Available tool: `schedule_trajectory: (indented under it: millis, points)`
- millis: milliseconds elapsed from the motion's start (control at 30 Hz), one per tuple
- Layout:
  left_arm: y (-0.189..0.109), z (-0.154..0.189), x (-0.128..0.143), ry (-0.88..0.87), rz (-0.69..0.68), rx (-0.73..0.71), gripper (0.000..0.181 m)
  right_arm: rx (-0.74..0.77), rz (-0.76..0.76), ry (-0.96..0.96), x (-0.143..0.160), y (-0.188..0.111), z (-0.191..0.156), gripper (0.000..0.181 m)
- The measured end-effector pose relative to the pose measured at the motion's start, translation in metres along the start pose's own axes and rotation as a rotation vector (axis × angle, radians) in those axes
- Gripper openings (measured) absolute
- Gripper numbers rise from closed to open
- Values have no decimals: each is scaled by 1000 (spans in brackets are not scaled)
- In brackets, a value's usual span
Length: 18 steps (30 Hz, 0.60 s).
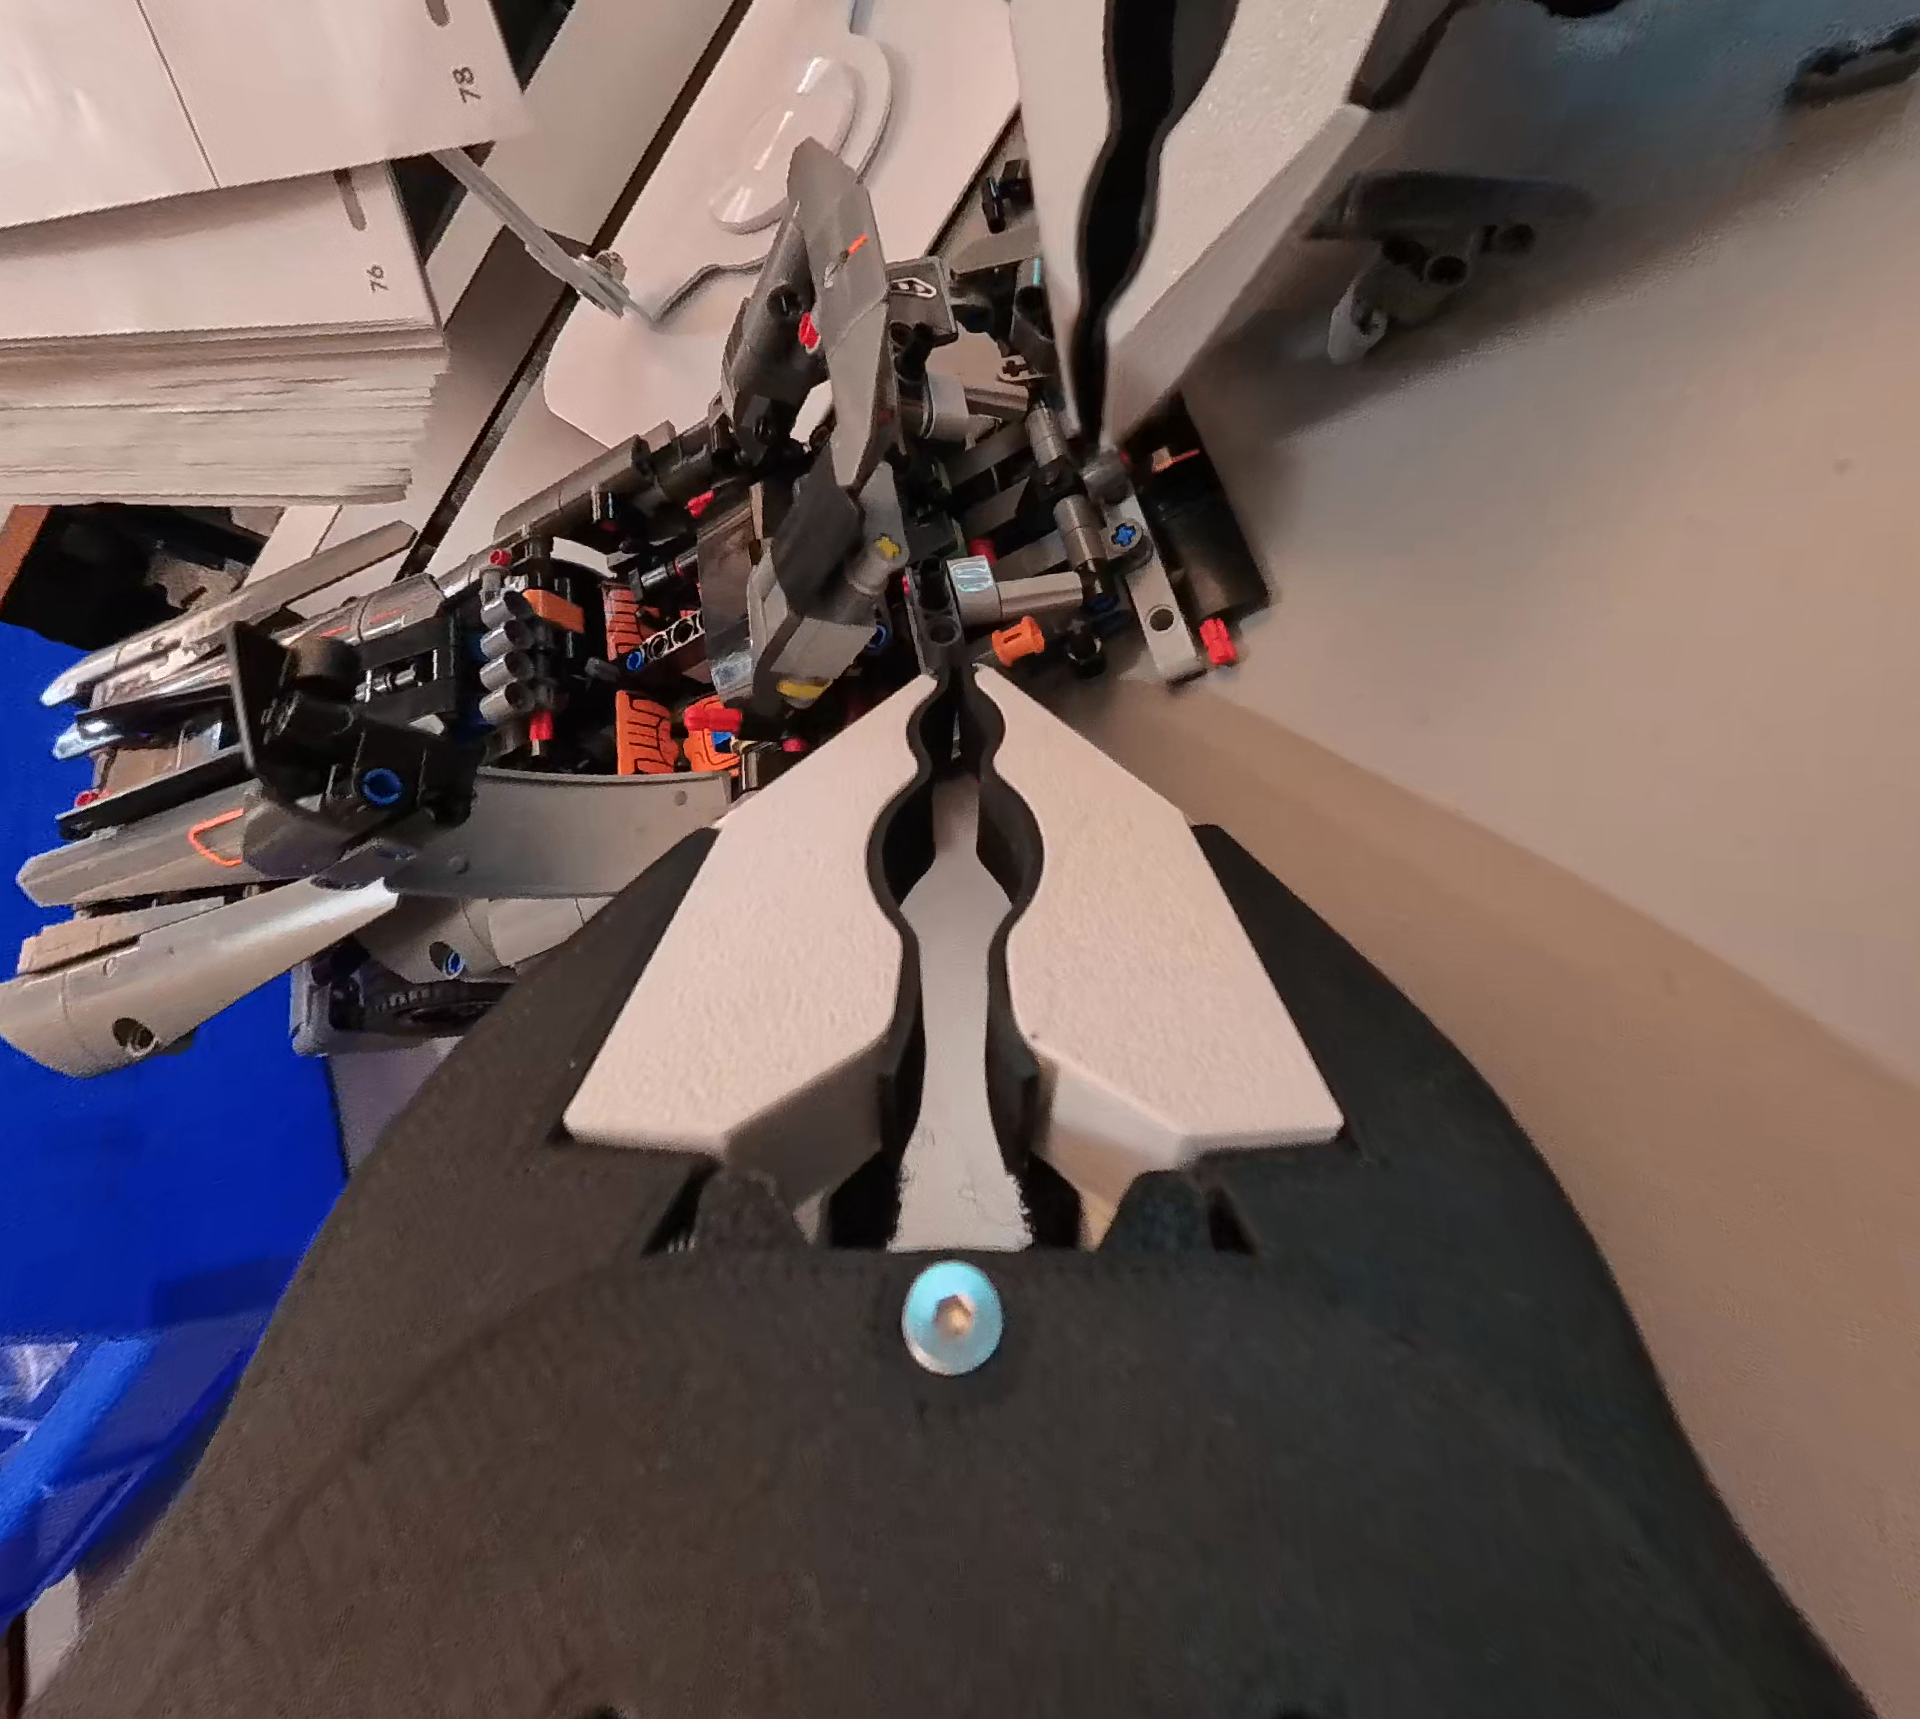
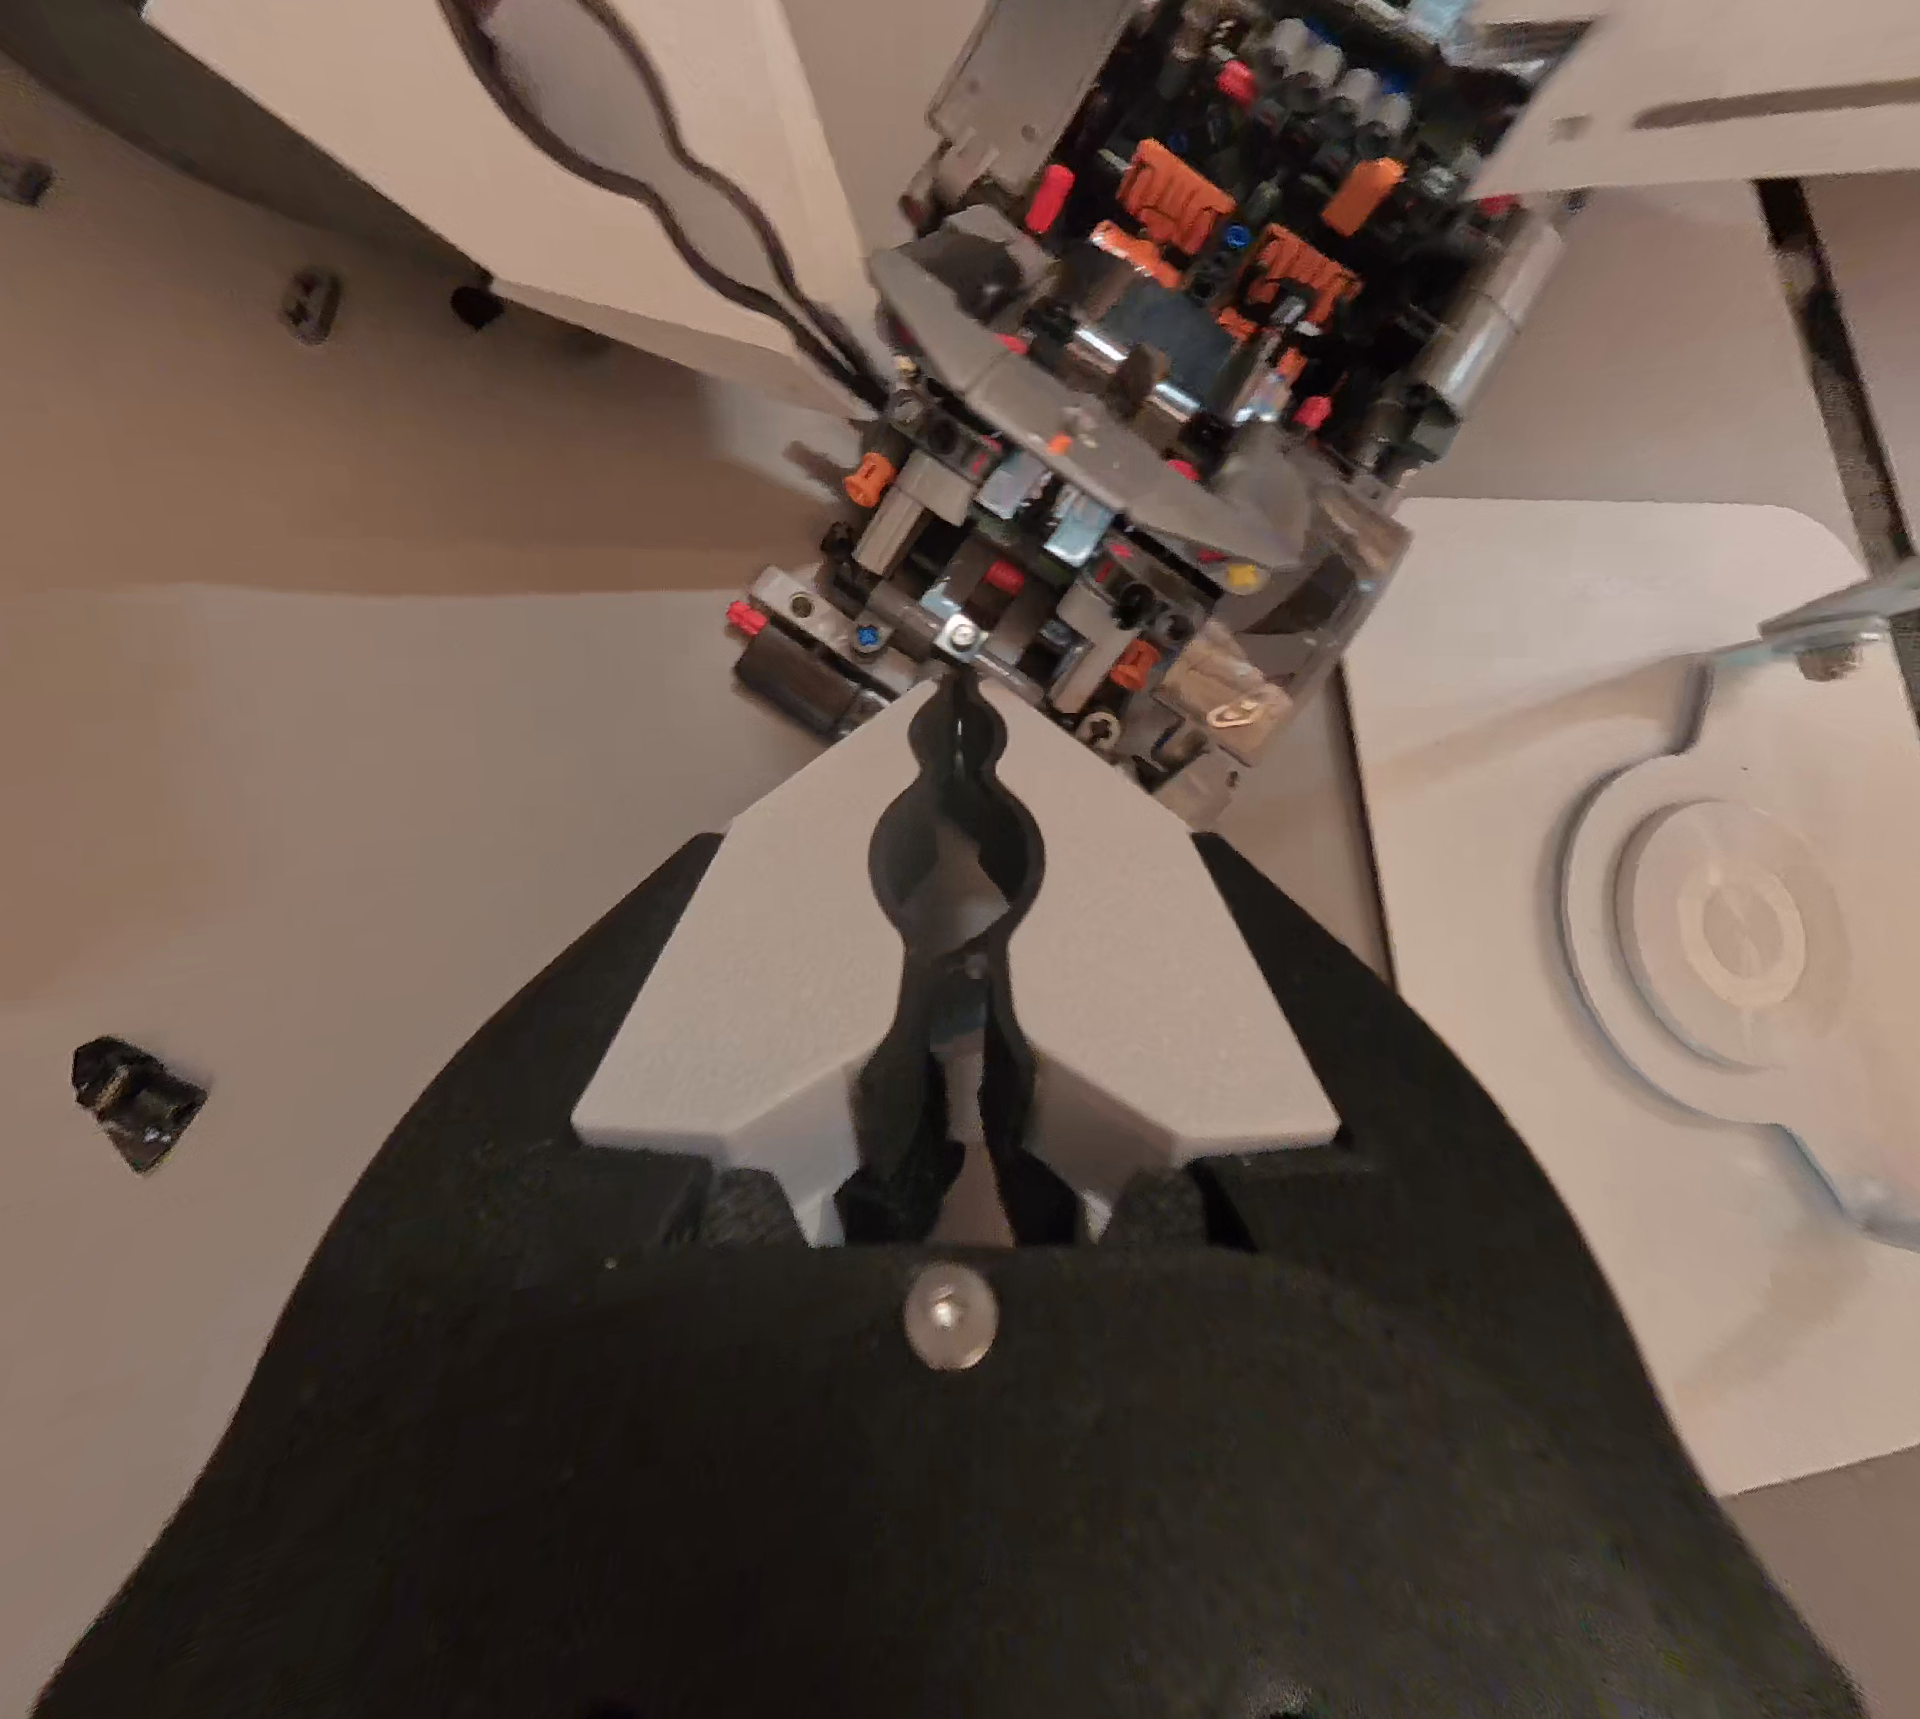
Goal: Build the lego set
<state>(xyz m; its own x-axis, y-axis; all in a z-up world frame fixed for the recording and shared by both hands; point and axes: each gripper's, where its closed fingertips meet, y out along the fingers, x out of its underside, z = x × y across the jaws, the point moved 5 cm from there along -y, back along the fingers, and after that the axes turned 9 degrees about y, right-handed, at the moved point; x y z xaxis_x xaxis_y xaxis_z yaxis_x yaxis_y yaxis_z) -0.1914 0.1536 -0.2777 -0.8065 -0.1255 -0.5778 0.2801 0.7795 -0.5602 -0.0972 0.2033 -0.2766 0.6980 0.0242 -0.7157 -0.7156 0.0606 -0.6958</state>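
A grey and black Technic car model [image 1: 644,630] with orange and red parts lies on the pale table; it also shows in the right wrist view [image 2: 1164,381]. My left gripper [image 1: 956,682] is shut on a thin black beam at the model's near end. My right gripper [image 2: 958,695] is shut on a dark part at the same end of the model, beside a grey beam with a blue pin. Each gripper shows in the other's view: the right gripper [image 1: 1091,422] comes in from above, and the left gripper [image 2: 873,396] from the upper left. Both sets of tips touch the model, a short way apart.
A stack of booklet pages [image 1: 208,319] lies at the upper left, with a blue bin [image 1: 125,1254] below it. A white board with a clear round disc [image 2: 1745,931] lies to the right. A small black piece [image 2: 135,1103] and grey pieces [image 2: 312,303] lie loose on the table. About 6 cm separates my left fingertips from my right.
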Motion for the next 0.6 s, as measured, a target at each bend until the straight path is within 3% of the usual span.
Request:
schedule_trajectory:
  millis: [267, 600]
  points:
    - [1, 1, -1, -5, 7, 1, 0, 119, 53, 6, -4, -2, 16, 0]
    - [-6, 1, -7, 7, 47, 22, 0, 162, 1, -91, -1, 4, 12, 0]
